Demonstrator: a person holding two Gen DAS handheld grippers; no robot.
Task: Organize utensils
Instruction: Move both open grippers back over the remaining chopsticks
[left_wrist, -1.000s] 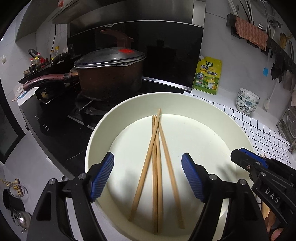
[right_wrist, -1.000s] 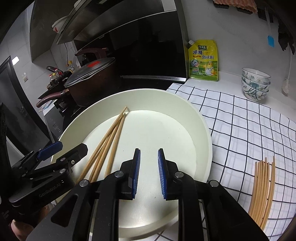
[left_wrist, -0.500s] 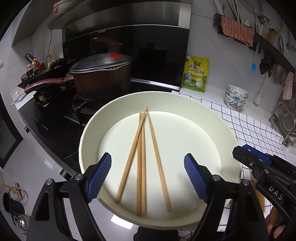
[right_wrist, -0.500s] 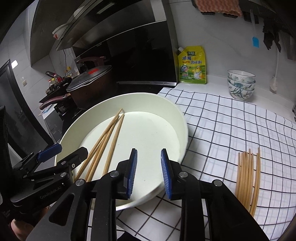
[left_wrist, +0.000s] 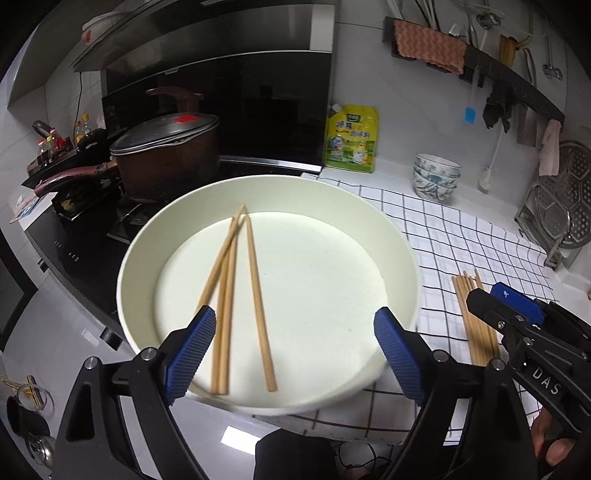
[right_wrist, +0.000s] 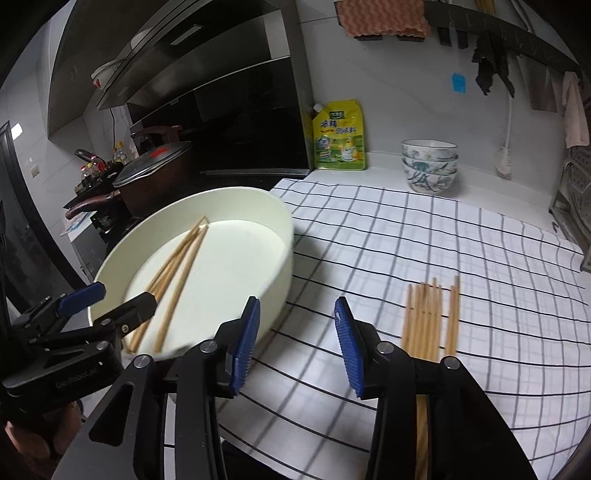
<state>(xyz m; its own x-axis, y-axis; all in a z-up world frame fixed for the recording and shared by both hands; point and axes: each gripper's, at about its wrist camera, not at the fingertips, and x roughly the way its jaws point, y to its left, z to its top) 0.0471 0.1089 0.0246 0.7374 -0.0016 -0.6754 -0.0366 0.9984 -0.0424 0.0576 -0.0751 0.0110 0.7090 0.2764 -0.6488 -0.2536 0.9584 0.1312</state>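
Observation:
A cream round basin holds several wooden chopsticks lying loose on its floor. My left gripper hovers over the basin's near edge with its jaws wide and still opening, and nothing touches the pads. In the right wrist view the basin sits to the left. My right gripper is above the checked cloth just past the basin's wall, with its jaws opening and nothing between them. A second bundle of chopsticks lies on the cloth to the right of this gripper.
A lidded brown pot stands on the black stove behind the basin. A yellow pouch and stacked patterned bowls are by the back wall. A metal rack stands at the far right. The checked cloth covers the counter.
Both grippers have drawn back and to the right, so the basin now sits further left. The right jaws have spread from nearly shut to clearly apart. The left jaws have widened slightly.

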